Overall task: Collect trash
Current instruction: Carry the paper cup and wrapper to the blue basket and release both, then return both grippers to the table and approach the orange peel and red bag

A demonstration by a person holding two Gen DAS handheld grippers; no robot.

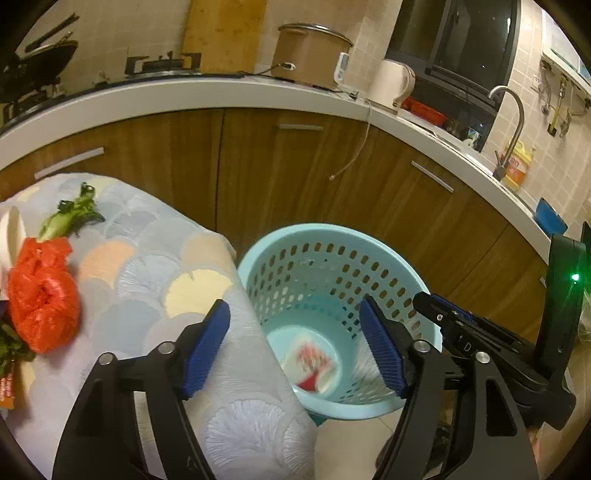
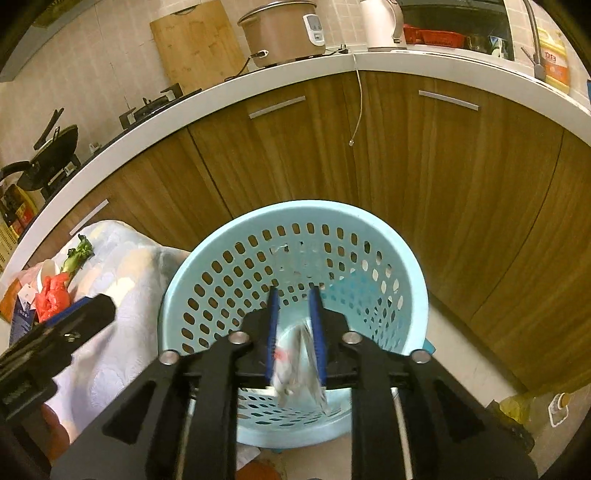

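A light blue perforated basket (image 1: 334, 236) stands on the floor beside a cloth-covered table (image 1: 155, 266). A red and white wrapper (image 1: 312, 363) lies blurred at its bottom. My left gripper (image 1: 291, 339) is open and empty over the table edge and the basket. A crumpled red plastic bag (image 1: 42, 299) and a green vegetable scrap (image 1: 70, 218) lie on the table to its left. My right gripper (image 2: 295, 295) hangs over the basket (image 2: 295, 214), jaws narrowly apart, with a blurred clear wrapper (image 2: 299, 365) between them near their base. I cannot tell if they still hold it.
Wooden cabinets (image 2: 424, 155) under a white counter (image 2: 258, 77) stand close behind the basket. On the counter are a rice cooker (image 2: 284, 33), kettle (image 1: 391, 83), stove and pan (image 2: 51, 147). More packaging (image 2: 22, 314) lies at the table's left end.
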